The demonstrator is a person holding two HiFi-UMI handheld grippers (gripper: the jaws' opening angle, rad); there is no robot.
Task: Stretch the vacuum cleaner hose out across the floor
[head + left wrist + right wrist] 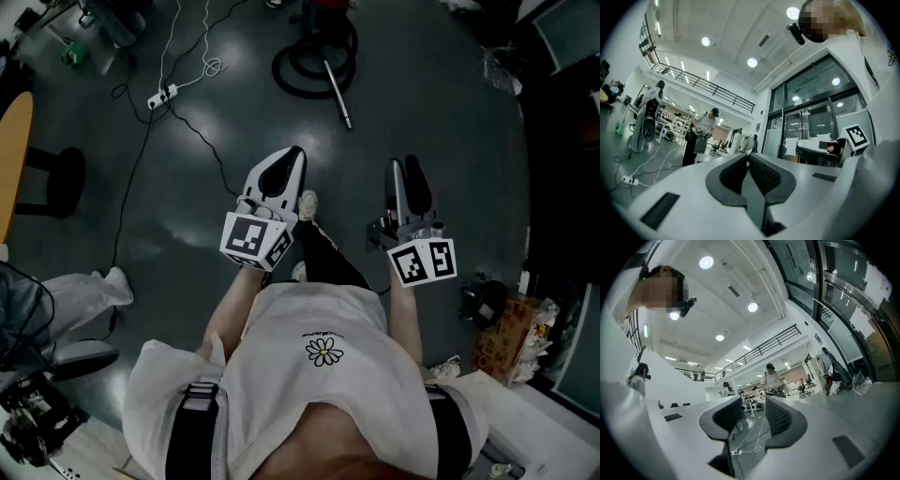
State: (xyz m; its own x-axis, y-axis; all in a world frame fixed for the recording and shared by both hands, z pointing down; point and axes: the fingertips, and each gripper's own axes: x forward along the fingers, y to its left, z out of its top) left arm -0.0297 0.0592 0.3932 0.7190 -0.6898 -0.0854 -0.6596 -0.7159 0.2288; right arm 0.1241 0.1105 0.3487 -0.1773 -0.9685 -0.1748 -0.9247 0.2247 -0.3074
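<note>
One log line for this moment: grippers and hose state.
phase: pre-grasp | left gripper: shut, empty | right gripper: open, empty | vacuum hose: coiled on floor ahead, untouched

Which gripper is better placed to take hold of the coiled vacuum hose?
Probably the right gripper: its jaws stand apart and empty, while the left gripper is shut. The hose lies on the floor ahead of both, neither clearly nearer.
</note>
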